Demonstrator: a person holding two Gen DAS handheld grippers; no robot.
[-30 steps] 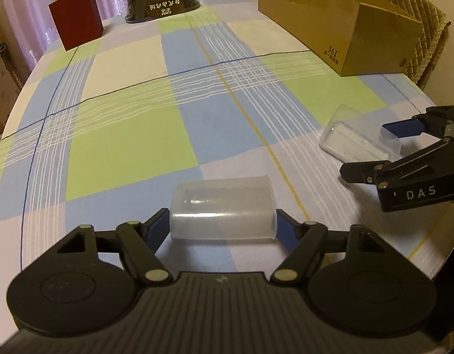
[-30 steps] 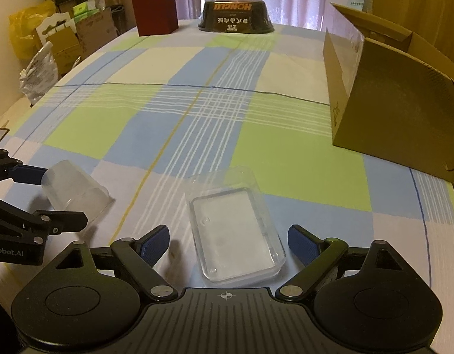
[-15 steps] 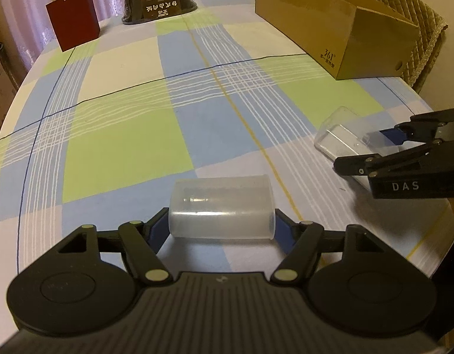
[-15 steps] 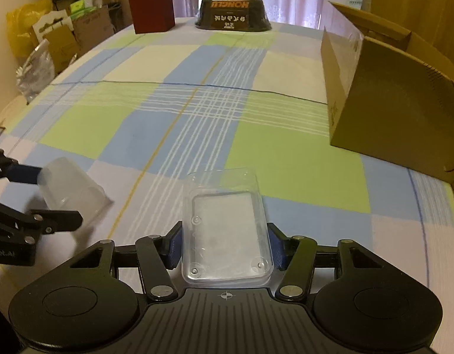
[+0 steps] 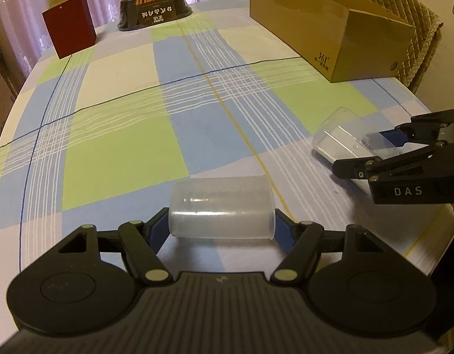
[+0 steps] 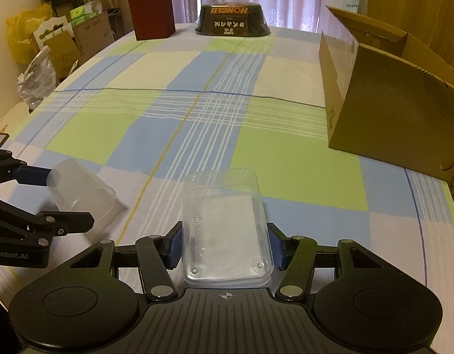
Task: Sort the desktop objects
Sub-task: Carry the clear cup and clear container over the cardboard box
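**Two grips, two clear things: lift them gently**

Your left gripper (image 5: 221, 226) has its blue pads pressed on both ends of the cloudy plastic cup (image 5: 222, 208). The cup lies on its side near the front edge of the checked tablecloth (image 5: 123, 135). Its long way runs left to right across the gripper. In the right wrist view the narrow closed end points at the far pad, and the wide mouth is at the near side, mostly hidden.

Your right gripper (image 6: 225, 246) is squeezed onto the long sides of the clear plastic tray (image 6: 225, 230). The tray's flat bottom faces up, with four little round feet showing. Its long way points straight ahead, along the fingers and away from you. In the left wrist view it looks tipped, far end low; whether that end is touching the cloth, I cannot tell.

Both things are thin and bendy, so squeeze only as hard as you need. Too much and they will buckle and pop out. Lift slowly and keep them level.

The open cardboard box (image 6: 383, 100) sits well away, on the right side of the table. It looks like a likely place for sorted things, but the pictures do not say so. Keep the cup from rolling in the pads as you carry it.
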